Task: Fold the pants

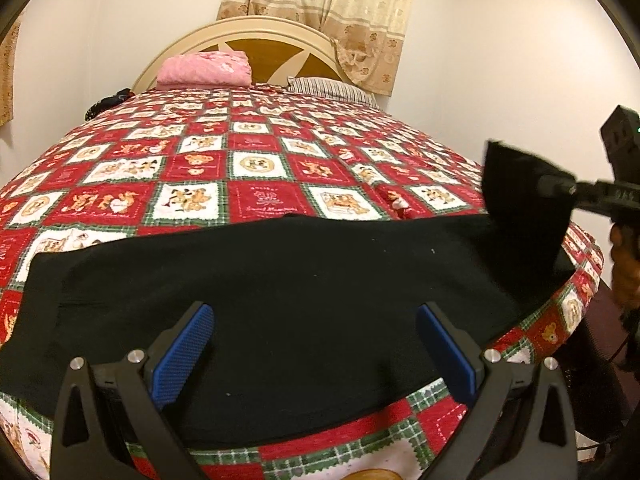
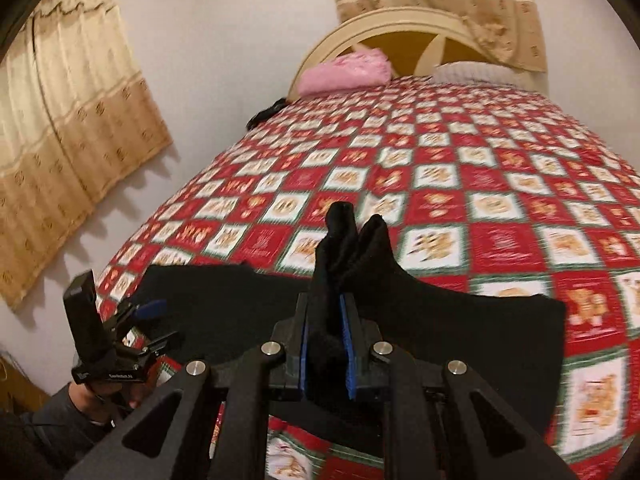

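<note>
Pants (image 1: 280, 304) lie spread; your right gripper (image 2: 326, 344) pinches the three-o'clock end to fold over, left gripper (image 1: 316, 344) spread wide, empty.

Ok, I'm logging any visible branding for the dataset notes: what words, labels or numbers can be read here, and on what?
White print on the left gripper's black body: too small and blurred to read.
Script on the red squares of the quilt: too small and blurred to read.
Black pants, right gripper: no text seen.

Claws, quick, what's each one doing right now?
Left claw: open, holding nothing, above the black pants.
Right claw: closed on a bunch of the pants.
</note>
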The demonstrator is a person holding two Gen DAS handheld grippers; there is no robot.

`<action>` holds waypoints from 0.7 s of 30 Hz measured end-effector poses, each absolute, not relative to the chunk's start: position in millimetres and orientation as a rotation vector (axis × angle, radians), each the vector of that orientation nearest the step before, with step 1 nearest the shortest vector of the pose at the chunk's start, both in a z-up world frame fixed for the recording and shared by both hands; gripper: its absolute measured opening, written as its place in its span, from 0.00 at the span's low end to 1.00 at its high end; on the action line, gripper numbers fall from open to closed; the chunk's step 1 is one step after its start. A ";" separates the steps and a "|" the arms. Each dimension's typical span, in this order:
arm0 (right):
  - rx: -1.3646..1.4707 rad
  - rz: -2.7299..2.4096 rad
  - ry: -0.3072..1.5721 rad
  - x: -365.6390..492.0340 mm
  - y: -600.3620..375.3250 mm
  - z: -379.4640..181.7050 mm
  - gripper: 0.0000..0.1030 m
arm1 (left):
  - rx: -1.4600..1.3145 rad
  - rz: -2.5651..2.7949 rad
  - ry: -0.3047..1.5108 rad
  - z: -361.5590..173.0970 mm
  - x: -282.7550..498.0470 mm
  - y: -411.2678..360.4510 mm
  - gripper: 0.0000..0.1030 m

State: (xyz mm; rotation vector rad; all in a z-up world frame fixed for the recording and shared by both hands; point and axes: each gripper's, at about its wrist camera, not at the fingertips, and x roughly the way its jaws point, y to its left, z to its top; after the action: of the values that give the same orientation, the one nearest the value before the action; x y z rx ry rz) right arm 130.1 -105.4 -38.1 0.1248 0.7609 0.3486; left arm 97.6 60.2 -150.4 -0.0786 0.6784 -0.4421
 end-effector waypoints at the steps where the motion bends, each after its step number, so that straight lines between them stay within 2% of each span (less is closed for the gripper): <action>1: 0.107 0.354 0.768 131.9 -97.5 -44.4 0.14 | -0.080 -0.445 0.679 -150.2 97.8 59.7 1.00; 6: -0.012 0.356 0.814 139.6 -64.9 -81.3 0.14 | -0.099 -0.479 0.685 -147.2 99.9 55.1 1.00; 11: 0.016 0.391 0.864 146.4 -67.1 -110.3 0.17 | -0.114 -0.511 0.698 -145.0 105.7 43.7 1.00; 12: 0.031 0.413 0.879 146.9 -68.2 -115.6 0.25 | -0.120 -0.521 0.703 -145.2 107.3 40.8 1.00; 13: 0.047 0.432 0.894 146.5 -68.4 -118.1 0.38 | -0.129 -0.535 0.712 -145.6 109.7 36.7 1.00; 15: 0.091 0.499 0.900 138.8 -73.3 -115.2 0.49 | -0.153 -0.575 0.729 -146.2 114.0 26.6 1.00; 21: 0.137 0.518 0.793 100.7 -114.3 -91.8 0.51 | -0.202 -0.686 0.790 -149.7 125.7 -10.7 1.00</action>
State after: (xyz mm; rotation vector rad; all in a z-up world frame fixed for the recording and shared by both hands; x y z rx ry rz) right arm 100.7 -114.3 -91.8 0.1369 0.7932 0.5180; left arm 125.7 -10.7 -149.7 -0.2021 0.7903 -0.6862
